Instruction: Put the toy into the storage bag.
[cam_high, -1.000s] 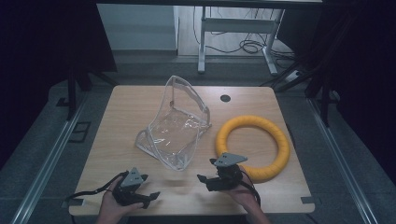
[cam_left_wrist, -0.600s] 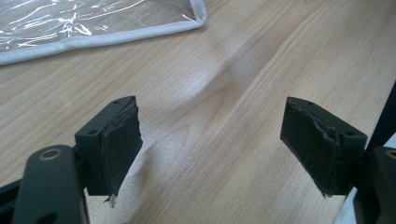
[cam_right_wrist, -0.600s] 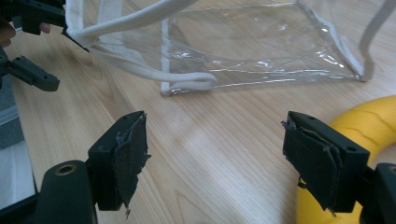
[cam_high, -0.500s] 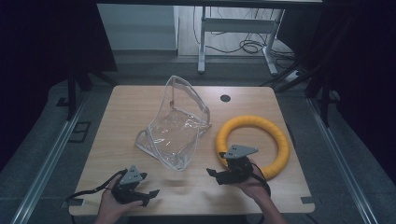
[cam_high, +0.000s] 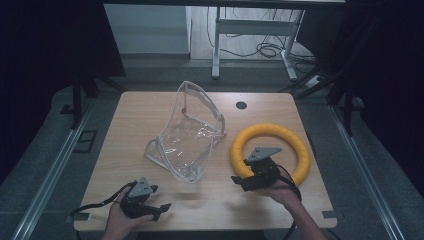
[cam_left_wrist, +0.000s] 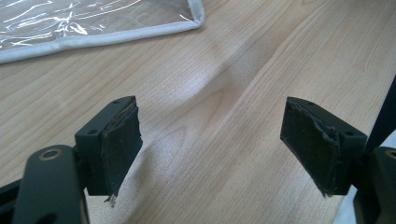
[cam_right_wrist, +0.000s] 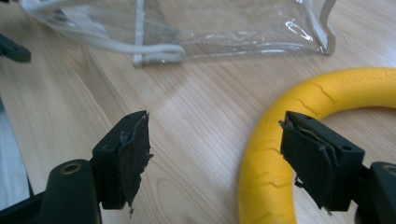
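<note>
Since a second ago the right tongs (cam_high: 239, 181) have slid from the bare wood toward the yellow ring (cam_high: 270, 152) and now sit at its near left arc, while the left tongs (cam_high: 162, 207) have stayed put by the front edge of the counter (cam_high: 130, 115).

Nearest of all, the left tongs stand wide open over bare wood, gripping nothing, well left of the ring. The right tongs are open too; in the right gripper view one pad (cam_right_wrist: 314, 161) overlaps the ring's curve and the other (cam_right_wrist: 131, 158) hangs over wood outside it.

A good grasp likely needs the jaws to straddle the tube squarely across its thickness before closing.

Beyond, left of the ring, stands the clear pouch (cam_high: 189, 132), mouth upward and close beside the ring.
</note>
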